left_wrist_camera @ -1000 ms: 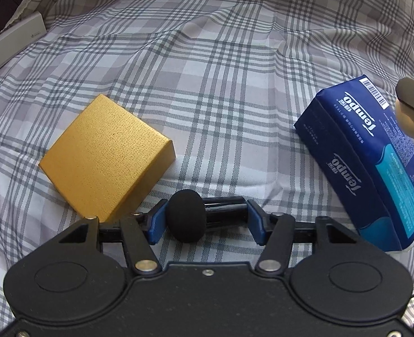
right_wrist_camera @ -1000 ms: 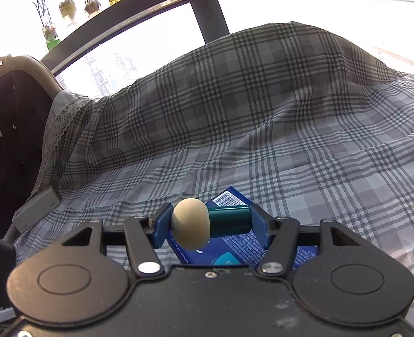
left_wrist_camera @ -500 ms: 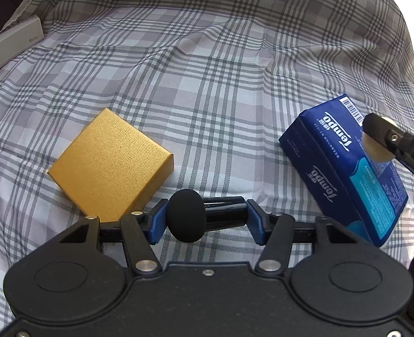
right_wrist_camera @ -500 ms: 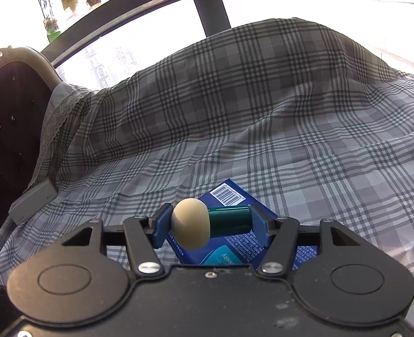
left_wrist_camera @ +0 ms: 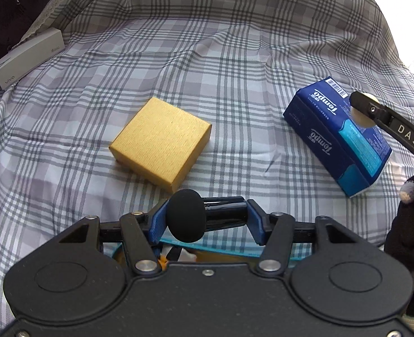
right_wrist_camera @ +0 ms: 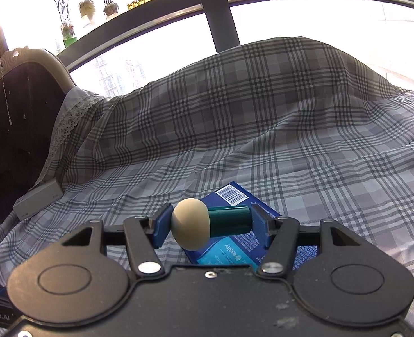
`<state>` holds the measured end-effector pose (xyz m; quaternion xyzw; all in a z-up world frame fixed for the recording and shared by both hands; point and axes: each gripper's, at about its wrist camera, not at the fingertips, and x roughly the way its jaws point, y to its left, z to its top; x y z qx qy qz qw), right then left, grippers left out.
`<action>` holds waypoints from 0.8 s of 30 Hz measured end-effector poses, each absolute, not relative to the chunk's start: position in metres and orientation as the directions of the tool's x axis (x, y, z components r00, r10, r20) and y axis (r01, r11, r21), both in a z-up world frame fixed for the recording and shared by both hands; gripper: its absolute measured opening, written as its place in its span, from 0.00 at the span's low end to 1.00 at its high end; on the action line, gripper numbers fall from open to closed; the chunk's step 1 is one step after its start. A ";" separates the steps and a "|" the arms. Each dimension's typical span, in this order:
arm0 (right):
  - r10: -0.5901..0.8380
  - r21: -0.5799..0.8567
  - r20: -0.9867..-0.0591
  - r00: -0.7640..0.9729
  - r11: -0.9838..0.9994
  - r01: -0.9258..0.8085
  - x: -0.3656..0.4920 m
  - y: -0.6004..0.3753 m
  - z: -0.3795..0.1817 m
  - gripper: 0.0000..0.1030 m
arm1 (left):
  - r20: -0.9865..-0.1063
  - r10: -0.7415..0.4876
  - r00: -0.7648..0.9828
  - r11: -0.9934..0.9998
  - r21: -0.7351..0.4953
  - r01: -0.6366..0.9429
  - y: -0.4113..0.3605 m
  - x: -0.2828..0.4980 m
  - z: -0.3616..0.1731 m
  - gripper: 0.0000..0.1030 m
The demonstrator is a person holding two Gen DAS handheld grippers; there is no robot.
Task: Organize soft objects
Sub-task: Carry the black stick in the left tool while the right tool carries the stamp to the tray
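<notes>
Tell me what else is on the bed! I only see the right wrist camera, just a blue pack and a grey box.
Observer: A gold box also lies on the plaid sheet, left of your blue tissue pack.
Operator: Does it touch the pack?
Observer: No, a stretch of bare sheet shows between them.
Operator: Where's the other gripper?
Observer: The left gripper is just short of the gold box's near corner, and nothing from the bed is between its pads.
</notes>
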<state>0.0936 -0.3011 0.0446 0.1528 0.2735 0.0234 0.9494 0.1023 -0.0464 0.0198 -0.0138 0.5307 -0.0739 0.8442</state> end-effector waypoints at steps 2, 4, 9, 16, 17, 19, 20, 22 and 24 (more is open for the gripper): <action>0.144 0.317 -0.497 0.856 0.948 0.024 0.087 -0.300 0.046 0.57 | -0.901 -0.154 0.405 0.986 -0.115 0.120 -0.039 0.094 0.019 0.53; 0.167 0.340 -0.490 0.856 0.940 0.012 0.080 -0.297 0.047 0.57 | -0.907 -0.167 0.388 0.984 -0.126 0.128 -0.031 0.085 0.018 0.53; 0.170 0.373 -0.522 0.836 0.927 0.045 0.056 -0.290 0.047 0.57 | -0.922 -0.171 0.348 0.982 -0.129 0.140 -0.013 0.062 0.011 0.53; 0.168 0.414 -0.555 0.815 0.905 0.095 -0.004 -0.287 0.056 0.57 | -0.935 -0.170 0.311 0.979 -0.125 0.159 0.002 0.034 0.000 0.53; 0.169 0.416 -0.567 0.807 0.904 0.103 -0.012 -0.287 0.058 0.57 | -0.935 -0.169 0.313 0.979 -0.122 0.165 0.003 0.031 0.000 0.53; 0.180 0.426 -0.586 0.790 0.898 0.112 -0.028 -0.287 0.061 0.57 | -0.933 -0.174 0.315 0.976 -0.121 0.179 0.004 0.023 -0.002 0.53; 0.193 0.435 -0.597 0.779 0.893 0.112 -0.035 -0.288 0.062 0.57 | -0.932 -0.179 0.314 0.975 -0.124 0.186 0.005 0.020 -0.002 0.53; 0.221 0.445 -0.631 0.743 0.889 0.113 -0.048 -0.287 0.062 0.57 | -0.933 -0.186 0.308 0.973 -0.131 0.190 0.005 0.015 -0.005 0.54; 0.235 0.443 -0.655 0.718 0.890 0.112 -0.059 -0.284 0.061 0.57 | -0.936 -0.201 0.289 0.969 -0.146 0.199 0.007 0.011 -0.009 0.54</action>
